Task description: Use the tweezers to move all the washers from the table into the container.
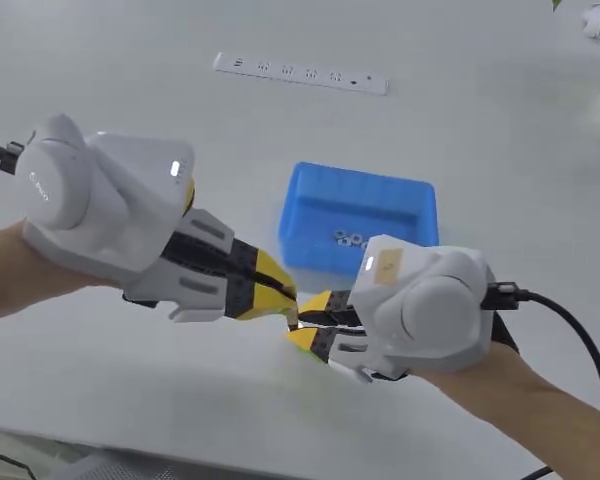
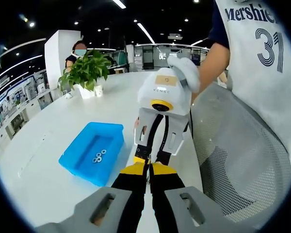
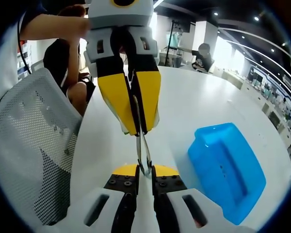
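Observation:
Thin metal tweezers (image 3: 141,148) span the short gap between my two grippers, which point nose to nose above the white table. The left gripper (image 1: 280,298) is shut on one end and the right gripper (image 1: 315,325) is shut on the other. In the left gripper view its own jaws (image 2: 148,169) meet the right gripper (image 2: 160,109) head on. A blue container (image 1: 358,215) stands just beyond the tips, with several washers (image 1: 350,239) lying in it. The container (image 2: 92,150) and its washers (image 2: 98,157) sit to the left of that view; the container (image 3: 228,165) shows right of my right gripper (image 3: 144,171).
A white power strip (image 1: 300,72) lies at the far side of the table. A potted plant (image 2: 85,70) stands at a far corner. A mesh chair (image 2: 242,160) is beside the table's near edge, next to the person's jersey (image 2: 262,58).

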`<state>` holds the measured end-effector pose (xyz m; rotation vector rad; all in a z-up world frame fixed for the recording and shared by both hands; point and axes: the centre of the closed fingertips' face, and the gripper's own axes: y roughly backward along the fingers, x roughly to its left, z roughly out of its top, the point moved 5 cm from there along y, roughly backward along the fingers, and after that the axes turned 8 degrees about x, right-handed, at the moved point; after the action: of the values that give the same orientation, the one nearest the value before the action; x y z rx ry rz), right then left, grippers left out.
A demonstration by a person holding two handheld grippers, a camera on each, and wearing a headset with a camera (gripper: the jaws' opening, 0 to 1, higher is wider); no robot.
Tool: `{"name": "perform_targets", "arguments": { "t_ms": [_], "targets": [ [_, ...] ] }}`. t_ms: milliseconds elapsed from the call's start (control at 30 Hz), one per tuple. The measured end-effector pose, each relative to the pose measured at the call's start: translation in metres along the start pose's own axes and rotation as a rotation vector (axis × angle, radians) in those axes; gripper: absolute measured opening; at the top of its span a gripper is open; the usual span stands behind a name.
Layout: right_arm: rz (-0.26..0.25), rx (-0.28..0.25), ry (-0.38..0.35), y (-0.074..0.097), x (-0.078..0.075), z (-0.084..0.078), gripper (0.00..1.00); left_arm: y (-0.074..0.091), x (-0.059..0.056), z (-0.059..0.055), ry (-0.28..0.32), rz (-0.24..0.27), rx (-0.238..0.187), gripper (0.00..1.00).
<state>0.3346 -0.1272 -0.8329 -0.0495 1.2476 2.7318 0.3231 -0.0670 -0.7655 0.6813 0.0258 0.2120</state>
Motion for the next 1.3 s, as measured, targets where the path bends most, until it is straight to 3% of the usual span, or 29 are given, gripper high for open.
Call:
{"name": "perform_targets", "arguments": {
  "t_ms": [700, 1133, 1167, 1200, 1300],
  "targets": [
    [0.016, 0.003, -0.011, 0.0, -0.001, 0.001, 0.1, 0.002, -0.001, 0.001, 0.011, 0.003, -0.014, 0.05],
    [-0.082, -0.052, 0.004, 0.032, -0.026, 0.022, 0.1, 0.022, 0.016, 0.036, -0.08, 0.059, -0.051, 0.05],
    [-0.108, -0.054, 0.01, 0.036, -0.031, 0.023, 0.05, 0.023, 0.018, 0.038, -0.092, 0.067, -0.047, 0.05],
    [-0.088, -0.055, 0.022, 0.039, -0.029, 0.025, 0.02, 0.024, 0.02, 0.04, -0.1, 0.075, -0.041, 0.05],
    [-0.126, -0.094, -0.023, 0.048, -0.035, 0.028, 0.01, 0.024, 0.026, 0.05, -0.107, 0.049, -0.067, 0.05]
  ]
}}
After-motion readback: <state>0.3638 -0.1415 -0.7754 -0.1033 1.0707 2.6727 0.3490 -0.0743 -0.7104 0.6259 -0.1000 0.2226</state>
